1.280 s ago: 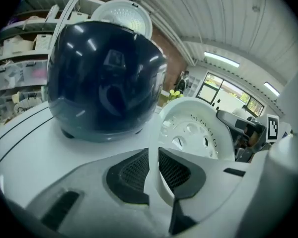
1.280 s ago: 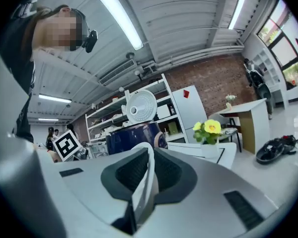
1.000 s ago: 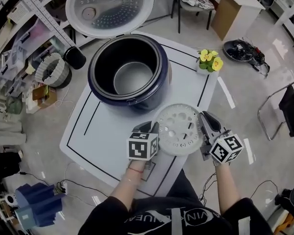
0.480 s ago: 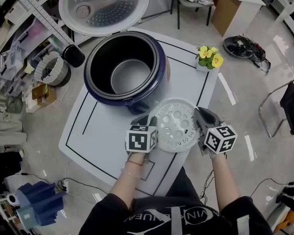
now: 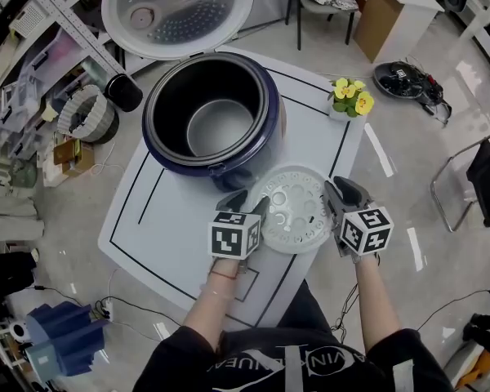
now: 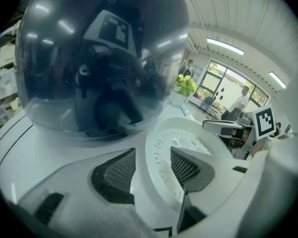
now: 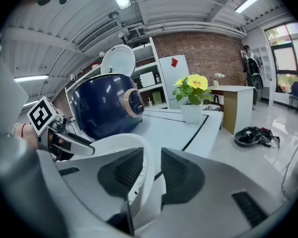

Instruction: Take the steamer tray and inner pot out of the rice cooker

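The white perforated steamer tray point(image 5: 294, 212) lies flat on the white table point(image 5: 167, 215), just in front of the dark blue rice cooker point(image 5: 215, 119). The cooker's lid point(image 5: 175, 8) stands open, and the inner pot point(image 5: 218, 129) still sits inside. My left gripper point(image 5: 247, 203) straddles the tray's left rim point(image 6: 156, 175); its jaws are opening, with the pads point(image 6: 116, 171) clear of the rim. My right gripper point(image 5: 337, 200) straddles the right rim point(image 7: 148, 175); its jaws are also opening, with a gap at the right pad point(image 7: 178, 170).
A small pot of yellow flowers point(image 5: 349, 99) stands at the table's far right corner. On the floor around the table are a coiled hose point(image 5: 88, 118), boxes at the left, a chair point(image 5: 325, 3) and a dark bag point(image 5: 402, 84).
The tray and both grippers have shifted slightly toward the cooker, and the right gripper has come lower. The tray now rests on the table.
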The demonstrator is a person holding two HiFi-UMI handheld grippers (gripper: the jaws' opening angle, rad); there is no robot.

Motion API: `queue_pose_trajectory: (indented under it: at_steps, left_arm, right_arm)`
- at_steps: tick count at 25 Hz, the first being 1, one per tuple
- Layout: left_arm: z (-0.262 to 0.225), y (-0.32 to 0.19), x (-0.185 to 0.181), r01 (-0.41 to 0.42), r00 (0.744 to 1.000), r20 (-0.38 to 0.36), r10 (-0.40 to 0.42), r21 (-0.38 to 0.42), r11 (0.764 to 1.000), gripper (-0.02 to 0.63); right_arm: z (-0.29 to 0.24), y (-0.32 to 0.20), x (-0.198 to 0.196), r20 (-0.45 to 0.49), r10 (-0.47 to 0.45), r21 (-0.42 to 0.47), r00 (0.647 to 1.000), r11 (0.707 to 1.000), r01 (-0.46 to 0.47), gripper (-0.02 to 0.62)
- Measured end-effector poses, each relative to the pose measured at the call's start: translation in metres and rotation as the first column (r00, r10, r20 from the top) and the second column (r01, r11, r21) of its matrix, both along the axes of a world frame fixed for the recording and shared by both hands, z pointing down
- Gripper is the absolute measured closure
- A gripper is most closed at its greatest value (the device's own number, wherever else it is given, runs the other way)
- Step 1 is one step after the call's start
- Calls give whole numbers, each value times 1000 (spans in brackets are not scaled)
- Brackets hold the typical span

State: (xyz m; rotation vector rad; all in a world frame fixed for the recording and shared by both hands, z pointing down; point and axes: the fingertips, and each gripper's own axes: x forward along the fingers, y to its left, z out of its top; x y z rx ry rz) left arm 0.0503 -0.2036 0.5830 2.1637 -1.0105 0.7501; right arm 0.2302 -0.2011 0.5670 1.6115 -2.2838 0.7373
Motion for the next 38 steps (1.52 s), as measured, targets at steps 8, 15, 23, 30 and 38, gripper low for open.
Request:
queue_pose_trajectory:
  at_steps: [8, 15, 23, 30, 38]
  left_arm:
    - [-26, 9, -12, 7, 1000, -16, -6, 58, 998, 399]
    - [-61, 17, -42, 45, 998, -44, -40, 127, 991, 399]
    - [-110, 10, -108, 198, 980, -73, -186, 230, 953, 399]
    - [-151, -9, -164, 338, 941, -118, -317, 327, 882, 399]
    - [-192, -41, -185, 401, 916, -196, -350, 422, 813, 399]
  right_arm:
    - [-35, -3, -9, -29, -46, 61, 998, 997, 48, 462]
    - [-80, -15, -32, -35, -108, 148, 994, 983, 112, 462]
    - [-140, -39, -62, -16, -160, 253, 987, 954, 158, 462]
    - [-180, -60, -90, -21, -211, 335, 977, 919, 206, 462]
    - [-214, -86, -111, -20, -235, 401, 972, 888, 223, 462]
